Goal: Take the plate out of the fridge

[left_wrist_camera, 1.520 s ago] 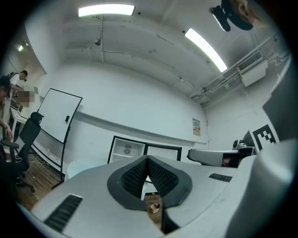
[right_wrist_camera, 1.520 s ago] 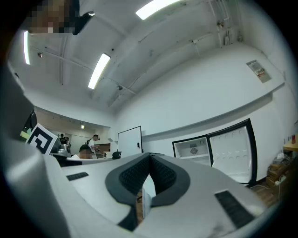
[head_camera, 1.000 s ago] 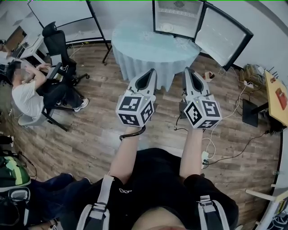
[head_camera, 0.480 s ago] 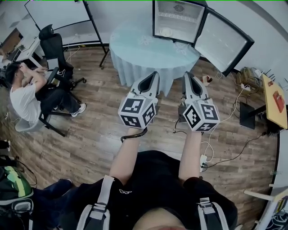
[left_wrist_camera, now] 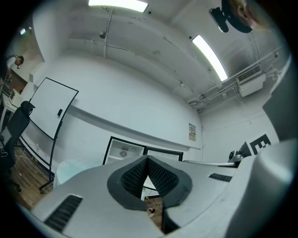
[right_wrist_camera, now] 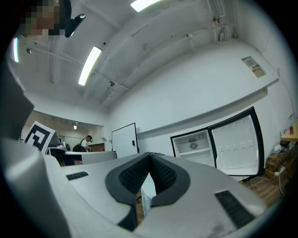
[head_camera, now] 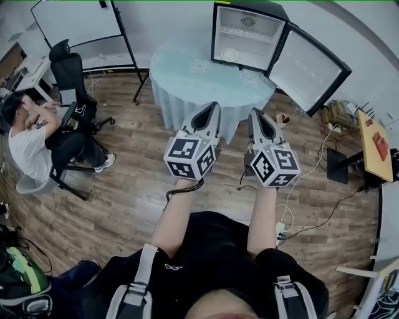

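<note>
Left tongs [head_camera: 215, 104] fully closed, pads pressed together, nothing gripped. Right tongs [head_camera: 252, 111] likewise closed and empty. Both held side by side over the floor [head_camera: 124, 187], near each other but apart, tips aimed forward toward a round tabletop [head_camera: 206, 84] under a pale blue cloth. On the far part of that tabletop, a small black fridge [head_camera: 249, 6], door [head_camera: 308, 62] swung wide open to the right. Inside, low at the left of the white interior, a pale plate [head_camera: 230, 55], lying flat, well apart from both tongs. Shelf [head_camera: 246, 34] above it, round grille [head_camera: 247, 20] on the back wall. Wood planks all around the tabletop, cables [head_camera: 312, 168] trailing at the right. Off to the left, a person [head_camera: 28, 140] seated, a black office chair [head_camera: 67, 59] just beyond, a whiteboard [head_camera: 78, 22] on a stand behind that. Below the tongs, bare forearms [head_camera: 171, 218] and a dark shirt [head_camera: 218, 249] with harness straps [head_camera: 144, 268].
</note>
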`<state>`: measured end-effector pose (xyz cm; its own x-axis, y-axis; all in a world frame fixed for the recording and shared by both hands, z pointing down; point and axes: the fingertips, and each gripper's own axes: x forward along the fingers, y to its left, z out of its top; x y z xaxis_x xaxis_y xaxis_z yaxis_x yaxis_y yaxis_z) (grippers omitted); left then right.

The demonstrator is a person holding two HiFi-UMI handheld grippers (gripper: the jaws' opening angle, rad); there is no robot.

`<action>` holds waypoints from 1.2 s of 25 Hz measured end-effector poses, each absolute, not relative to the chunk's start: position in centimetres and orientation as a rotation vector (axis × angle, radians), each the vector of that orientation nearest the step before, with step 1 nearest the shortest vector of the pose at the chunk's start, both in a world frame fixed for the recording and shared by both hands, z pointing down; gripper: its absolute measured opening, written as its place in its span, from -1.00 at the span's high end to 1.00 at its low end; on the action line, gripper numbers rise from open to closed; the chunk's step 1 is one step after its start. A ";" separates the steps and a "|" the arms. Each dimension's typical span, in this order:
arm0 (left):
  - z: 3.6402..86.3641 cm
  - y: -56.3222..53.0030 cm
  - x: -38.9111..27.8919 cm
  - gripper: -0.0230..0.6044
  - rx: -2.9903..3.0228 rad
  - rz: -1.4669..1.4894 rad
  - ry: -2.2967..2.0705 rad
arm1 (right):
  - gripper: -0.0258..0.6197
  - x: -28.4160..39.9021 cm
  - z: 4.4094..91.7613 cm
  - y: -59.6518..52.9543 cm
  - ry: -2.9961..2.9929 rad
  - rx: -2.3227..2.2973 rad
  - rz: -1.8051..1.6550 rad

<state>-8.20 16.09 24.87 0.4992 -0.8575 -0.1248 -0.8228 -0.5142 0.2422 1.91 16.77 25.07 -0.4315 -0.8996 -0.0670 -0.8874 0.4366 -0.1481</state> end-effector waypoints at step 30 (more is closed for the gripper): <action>26.1 9.9 -13.9 0.93 2.592 -0.411 -1.347 | 0.91 -4.4 25.1 11.0 2.558 -1.600 -0.042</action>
<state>-13.88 9.93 26.07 0.5481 -0.8217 -0.1559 -0.7686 -0.5684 0.2936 -4.39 11.05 25.07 -0.4324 -0.8972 -0.0902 -0.8937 0.4397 -0.0891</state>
